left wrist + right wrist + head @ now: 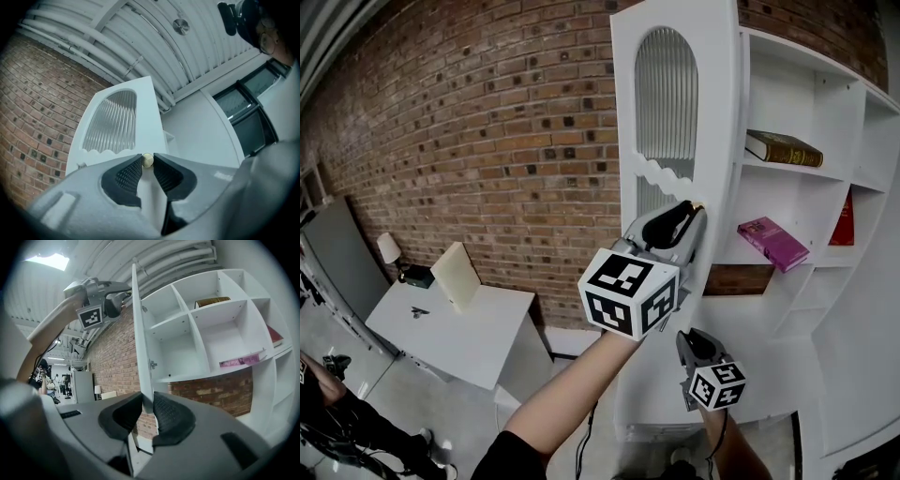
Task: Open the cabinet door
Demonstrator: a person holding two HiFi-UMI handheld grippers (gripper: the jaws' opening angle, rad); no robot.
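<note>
The white cabinet door (670,94), with an arched ribbed-glass pane, stands swung out from the shelf unit. My left gripper (694,208) is shut on the door's small brass knob (697,203). In the left gripper view, the knob (147,160) sits pinched between the tips of my left gripper (147,157). Lower down, my right gripper (689,336) is at the door's free edge. In the right gripper view, that thin edge of the door (140,333) runs between the pads of my right gripper (148,397), which close on it. The left gripper (125,295) shows higher up the door.
Open white shelves (825,187) behind the door hold a brown book (783,148), a magenta book (773,242) and a red book (844,220). A brick wall (487,141) lies to the left. A white table (459,328) with a lamp (389,248) stands below it.
</note>
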